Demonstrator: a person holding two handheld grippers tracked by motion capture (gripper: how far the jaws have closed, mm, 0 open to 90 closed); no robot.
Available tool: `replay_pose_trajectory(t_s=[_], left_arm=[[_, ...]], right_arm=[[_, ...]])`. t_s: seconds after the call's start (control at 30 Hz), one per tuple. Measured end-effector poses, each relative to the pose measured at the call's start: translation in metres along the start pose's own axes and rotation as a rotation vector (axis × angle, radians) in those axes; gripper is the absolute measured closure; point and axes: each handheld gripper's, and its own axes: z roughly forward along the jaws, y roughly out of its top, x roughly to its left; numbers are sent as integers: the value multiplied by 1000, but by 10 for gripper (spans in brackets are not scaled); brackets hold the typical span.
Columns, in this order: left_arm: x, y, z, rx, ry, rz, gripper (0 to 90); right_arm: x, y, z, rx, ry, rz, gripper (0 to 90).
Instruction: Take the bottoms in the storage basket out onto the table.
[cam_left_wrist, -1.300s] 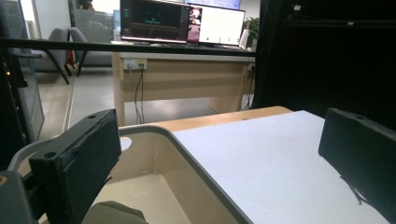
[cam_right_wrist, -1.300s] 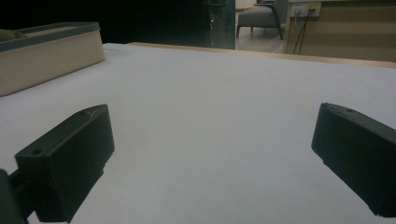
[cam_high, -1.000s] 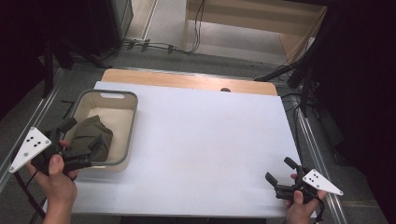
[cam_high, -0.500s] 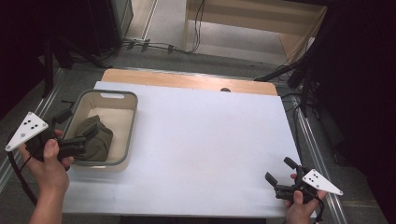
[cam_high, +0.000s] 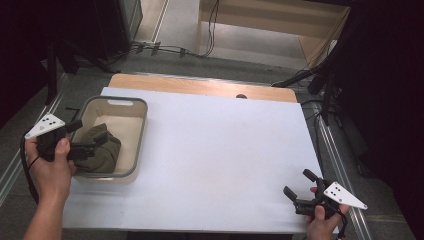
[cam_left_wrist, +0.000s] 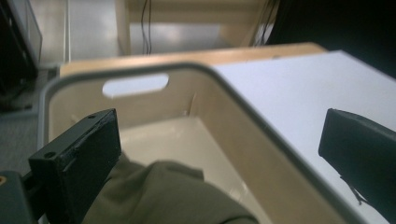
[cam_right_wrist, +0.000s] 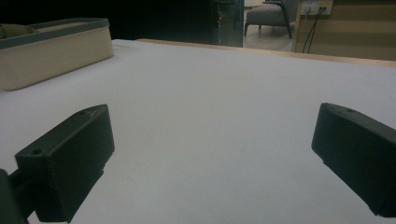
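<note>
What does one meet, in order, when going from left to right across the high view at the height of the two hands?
The left gripper with its grey three-cornered plate → the olive-green crumpled cloth inside the beige plastic bin with a grey rim → the bare white table surface → the right gripper with its own grey plate.

One bin (cam_high: 140, 131) on the table, with one olive cloth (cam_high: 102, 152) bundled inside it. Two grippers: a left one (cam_high: 87, 137) over the bin and a right one (cam_high: 298, 184) near the table's (cam_high: 225, 150) front right corner. Two hands hold them, one each. One table, covered white
</note>
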Motion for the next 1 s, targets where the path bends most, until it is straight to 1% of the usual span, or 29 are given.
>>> replay_pose_trajectory(t_s=[0.07, 0.1, 0.13, 0.3, 0.33, 0.4, 0.43, 0.47, 0.5, 0.53, 0.57, 0.6, 0.73, 0.77, 0.8, 0.83, 0.93, 0.97, 1.0], left_arm=[[1, 0, 5, 59, 2, 4, 0], [1, 0, 5, 59, 2, 4, 0], [2, 0, 11, 130, 16, 1, 0], [2, -2, 21, 249, 43, 0, 0], [2, -1, 22, 273, 48, -6, 0], [3, 0, 27, 331, 56, -5, 0], [3, 0, 27, 331, 56, -5, 0], [3, 1, 32, 385, 62, -3, 0], [3, 1, 36, 412, 66, 1, 0], [3, 1, 36, 412, 66, 1, 0], [3, 1, 39, 441, 69, 3, 0], [2, 0, 44, 488, 67, 13, 0], [1, 0, 51, 560, 74, 31, 0], [1, 0, 52, 574, 76, 32, 0], [1, 0, 52, 574, 76, 32, 0], [1, -1, 55, 602, 73, 34, 0], [2, -1, 57, 627, 78, 35, 0], [2, -1, 57, 627, 78, 35, 0], [2, -1, 59, 645, 86, 37, 0]], right_arm=[[-1, 0, 0, -8, 0, 7, 0], [-1, 0, 0, -8, 0, 7, 0], [-2, 0, -1, -9, 3, 9, 0], [-2, 0, 0, -4, 2, 10, 0], [-2, 0, 0, -4, 3, 10, 0], [-2, 0, 0, -3, 3, 13, 0], [-2, 0, 0, -3, 3, 13, 0], [-2, 0, 1, -5, 0, 15, 0], [-2, 0, 1, -6, 1, 14, 0], [-3, 0, 1, -5, 1, 14, 0], [-3, 0, 1, -5, 1, 14, 0], [-3, 0, 1, -3, 0, 17, 0], [-3, 1, 2, 1, -2, 15, 0], [-3, 1, 2, 1, -1, 15, 0], [-2, 1, 2, 1, 0, 14, 0], [-2, 1, 2, 1, 1, 12, 0], [-2, 0, 2, -1, 2, 10, 0], [-2, 0, 2, -1, 3, 10, 0], [-2, 0, 2, -1, 2, 11, 0]])
